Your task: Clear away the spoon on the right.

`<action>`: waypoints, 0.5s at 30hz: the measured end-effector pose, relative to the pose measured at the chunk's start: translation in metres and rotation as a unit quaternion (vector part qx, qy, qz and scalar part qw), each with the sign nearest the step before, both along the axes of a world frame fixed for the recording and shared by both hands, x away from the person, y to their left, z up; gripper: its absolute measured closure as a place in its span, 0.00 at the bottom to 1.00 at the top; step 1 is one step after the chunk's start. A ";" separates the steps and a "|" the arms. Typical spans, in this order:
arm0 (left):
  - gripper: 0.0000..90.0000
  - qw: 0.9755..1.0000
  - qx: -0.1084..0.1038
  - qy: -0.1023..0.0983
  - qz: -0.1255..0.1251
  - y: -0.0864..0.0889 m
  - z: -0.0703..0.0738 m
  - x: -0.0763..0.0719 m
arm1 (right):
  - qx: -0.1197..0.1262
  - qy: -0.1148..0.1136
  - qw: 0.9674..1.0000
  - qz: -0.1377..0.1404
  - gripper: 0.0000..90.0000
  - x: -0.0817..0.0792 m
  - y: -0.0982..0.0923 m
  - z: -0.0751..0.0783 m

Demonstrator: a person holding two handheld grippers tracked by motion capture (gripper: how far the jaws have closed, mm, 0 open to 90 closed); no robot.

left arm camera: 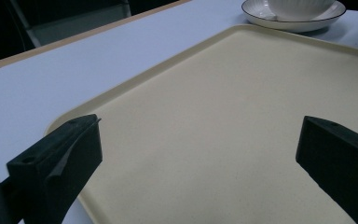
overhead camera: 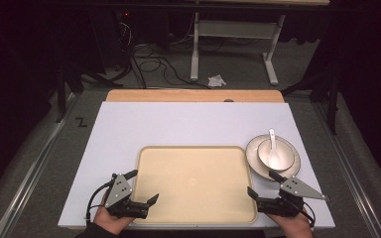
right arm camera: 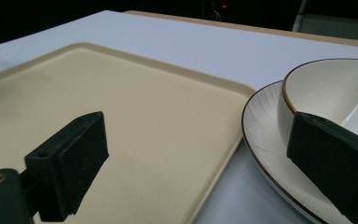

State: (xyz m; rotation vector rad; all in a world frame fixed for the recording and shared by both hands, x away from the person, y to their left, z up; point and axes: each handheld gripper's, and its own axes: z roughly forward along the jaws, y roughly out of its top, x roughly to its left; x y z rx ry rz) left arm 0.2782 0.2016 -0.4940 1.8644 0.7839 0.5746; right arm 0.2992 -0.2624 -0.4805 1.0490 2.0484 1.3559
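Two spread grippers, left (overhead camera: 144, 187) and right (overhead camera: 263, 184), flank the tray (overhead camera: 193, 183).

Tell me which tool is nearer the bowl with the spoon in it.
Right. The right tool sits at the tray's near right corner, just in front of the bowl on its plate. The left tool is at the tray's near left corner, across the tray from the bowl.
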 end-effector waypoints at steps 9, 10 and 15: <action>0.01 1.000 0.001 0.000 0.000 0.000 0.000 0.000 | 0.004 0.008 1.000 -0.006 0.05 0.002 -0.003 0.000; 0.01 1.000 0.000 0.001 0.000 0.000 0.000 0.000 | 0.005 0.010 1.000 -0.007 0.05 0.002 -0.003 -0.001; 0.01 1.000 0.002 0.001 -0.004 -0.001 0.000 0.000 | 0.002 0.009 1.000 -0.004 0.05 0.002 -0.003 -0.001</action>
